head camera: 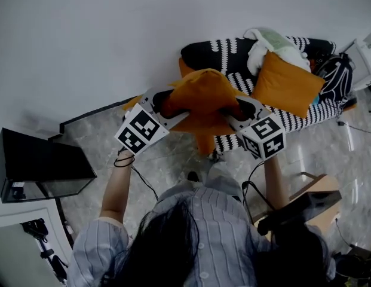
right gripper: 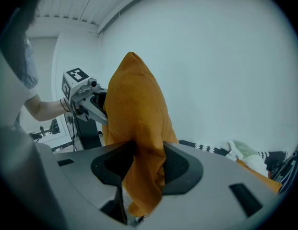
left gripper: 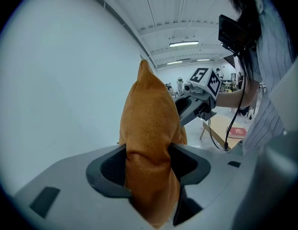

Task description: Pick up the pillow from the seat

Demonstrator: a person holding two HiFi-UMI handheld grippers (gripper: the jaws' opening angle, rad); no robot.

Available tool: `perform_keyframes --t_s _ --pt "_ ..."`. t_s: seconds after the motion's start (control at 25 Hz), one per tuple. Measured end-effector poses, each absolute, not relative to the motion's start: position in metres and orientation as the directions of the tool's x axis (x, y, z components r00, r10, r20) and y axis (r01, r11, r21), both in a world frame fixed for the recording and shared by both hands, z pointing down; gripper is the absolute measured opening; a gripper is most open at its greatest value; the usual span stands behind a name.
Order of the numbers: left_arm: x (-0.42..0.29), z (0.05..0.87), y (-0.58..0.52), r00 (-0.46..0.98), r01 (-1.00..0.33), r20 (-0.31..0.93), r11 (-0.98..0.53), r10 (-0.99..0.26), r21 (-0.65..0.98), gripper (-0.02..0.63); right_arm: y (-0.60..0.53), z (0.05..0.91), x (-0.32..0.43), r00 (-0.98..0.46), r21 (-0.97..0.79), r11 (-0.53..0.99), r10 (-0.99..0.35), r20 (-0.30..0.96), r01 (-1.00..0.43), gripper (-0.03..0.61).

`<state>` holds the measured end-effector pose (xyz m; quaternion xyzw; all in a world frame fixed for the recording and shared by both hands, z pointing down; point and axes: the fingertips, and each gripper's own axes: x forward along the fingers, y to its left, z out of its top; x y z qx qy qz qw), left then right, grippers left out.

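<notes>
Head view: orange pillow (head camera: 203, 94) was held clear of the striped seat (head camera: 233, 52), left gripper (head camera: 166, 104) pinching its 9 o'clock edge, right gripper (head camera: 242, 109) its 3 o'clock edge. Left gripper view, then right gripper view: jaws squeezed bunched fabric; it looked soft, light, sagging, best held by opposite edges

Pale striped shirt (head camera: 203, 217), dark hair (head camera: 167, 247), black wristband (head camera: 122, 159); grey left gripper (head camera: 167, 105), right gripper (head camera: 240, 109), black-white marker cubes (head camera: 138, 130).
</notes>
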<state>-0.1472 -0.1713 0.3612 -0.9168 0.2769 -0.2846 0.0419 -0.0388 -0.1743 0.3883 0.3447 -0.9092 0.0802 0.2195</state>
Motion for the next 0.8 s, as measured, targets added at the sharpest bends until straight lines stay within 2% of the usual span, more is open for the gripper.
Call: perform_keyframes --t_s 0.32,0.8 --pt "-0.141 0.358 -0.121 0.729 -0.442 0.471 -0.867 -0.497 -0.230 0.261 -0.119 0.386 -0.031 -0.614 0.009 0.695 -0.642 0.460 -0.719 0.184" --pt "-0.115 0.355 -0.066 0.751 -0.415 0.459 -0.880 -0.474 -0.231 0.262 -0.061 0.389 -0.006 -0.595 -0.018 0.671 -0.644 0.480 -0.741 0.186"
